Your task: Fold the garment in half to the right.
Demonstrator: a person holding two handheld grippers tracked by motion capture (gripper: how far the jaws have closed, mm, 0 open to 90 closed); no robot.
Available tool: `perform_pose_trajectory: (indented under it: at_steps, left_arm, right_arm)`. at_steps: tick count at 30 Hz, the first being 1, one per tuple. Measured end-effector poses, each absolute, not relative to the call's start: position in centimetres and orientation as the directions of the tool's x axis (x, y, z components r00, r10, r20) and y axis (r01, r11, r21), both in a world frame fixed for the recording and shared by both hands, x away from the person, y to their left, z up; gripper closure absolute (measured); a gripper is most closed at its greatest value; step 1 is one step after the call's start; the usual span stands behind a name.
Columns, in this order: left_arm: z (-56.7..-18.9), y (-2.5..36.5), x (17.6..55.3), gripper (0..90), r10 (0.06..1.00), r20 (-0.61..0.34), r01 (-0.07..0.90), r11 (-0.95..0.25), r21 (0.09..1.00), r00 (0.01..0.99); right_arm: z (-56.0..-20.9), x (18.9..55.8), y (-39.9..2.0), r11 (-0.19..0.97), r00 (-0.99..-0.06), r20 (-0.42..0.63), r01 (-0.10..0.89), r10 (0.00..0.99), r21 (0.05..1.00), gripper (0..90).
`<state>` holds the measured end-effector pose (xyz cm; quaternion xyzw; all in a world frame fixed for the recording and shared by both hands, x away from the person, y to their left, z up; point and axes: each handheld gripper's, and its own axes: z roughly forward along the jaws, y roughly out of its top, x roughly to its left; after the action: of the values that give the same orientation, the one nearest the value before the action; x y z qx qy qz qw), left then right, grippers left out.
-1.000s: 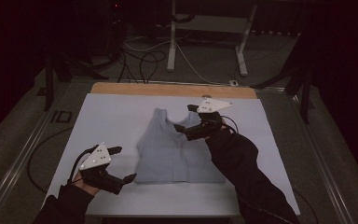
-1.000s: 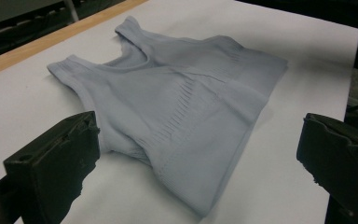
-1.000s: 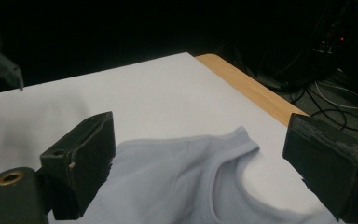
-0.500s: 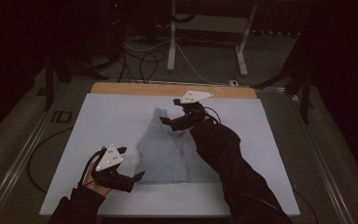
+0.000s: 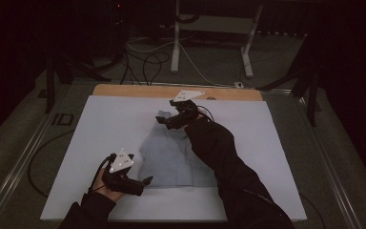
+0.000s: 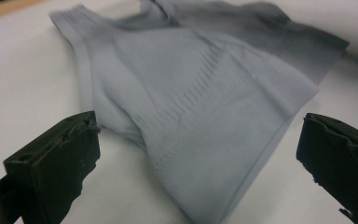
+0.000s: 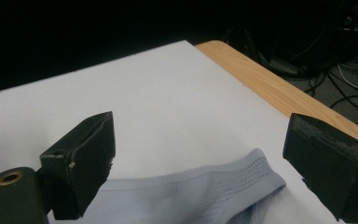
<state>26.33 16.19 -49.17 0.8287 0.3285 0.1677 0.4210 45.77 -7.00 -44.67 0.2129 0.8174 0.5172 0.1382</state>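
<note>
White sheet (image 5: pixel 100 143) bare around grey garment (image 5: pixel 171 157); right forearm (image 5: pixel 219 152) crosses garment's right side.

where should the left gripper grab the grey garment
Take the grey garment at its near hem corner, which points toward the open left gripper. Come in low from the person's side: the ribbed hem there lies flat with bare white table cover on both sides, so one jaw could probably slide under the edge.

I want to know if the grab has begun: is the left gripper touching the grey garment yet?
Apart. The left gripper view shows the left gripper open, its jaws either side of the grey garment corner with white table visible between.
</note>
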Motion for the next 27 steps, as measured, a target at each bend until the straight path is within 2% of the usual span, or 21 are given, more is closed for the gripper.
perform_pose_trajectory:
  at_steps: [8, 11, 16, 18, 20, 26, 27]
  left_arm:
    - [-51.2, 16.1, 27.4, 0.7, 0.669, -0.072, 0.492, -0.464, 0.737, 0.739]
    - [-51.7, 15.9, 27.6, 3.1, 0.668, -0.072, 0.512, -0.491, 0.705, 0.74]
    - [-52.2, 15.8, 27.8, 10.2, 0.675, -0.063, 0.523, -0.506, 0.686, 0.736]
    - [-52.2, 15.9, 27.8, 16.3, 0.683, -0.056, 0.524, -0.502, 0.688, 0.728]
    - [-52.3, 15.9, 27.8, 16.4, 0.689, -0.055, 0.529, -0.501, 0.685, 0.723]
    - [-52.8, 15.2, 27.7, 24.9, 0.682, -0.039, 0.535, -0.535, 0.654, 0.73]
    - [-52.9, 15.2, 27.7, 29.1, 0.683, -0.042, 0.537, -0.534, 0.653, 0.729]
  right_arm:
    - [-46.3, 47.4, -6.6, 0.378, -0.857, 0.033, 0.261, 0.514, 0.888, 9.1]
    - [-47.1, 47.9, -6.1, 0.395, -0.85, 0.032, 0.277, 0.526, 0.876, 9.1]
    - [-48.1, 48.8, -5.5, 0.433, -0.85, 0.02, 0.288, 0.526, 0.854, 9.1]
    - [-48.6, 49.2, -5.1, 0.449, -0.849, 0.032, 0.312, 0.528, 0.837, 9.2]
    - [-48.8, 49.3, -4.9, 0.455, -0.847, 0.032, 0.316, 0.53, 0.833, 9.2]
    - [-49.4, 49.9, -4.5, 0.463, -0.841, 0.042, 0.338, 0.539, 0.82, 9.2]
    - [-49.4, 50.1, -4.3, 0.471, -0.84, 0.038, 0.341, 0.542, 0.814, 9.2]
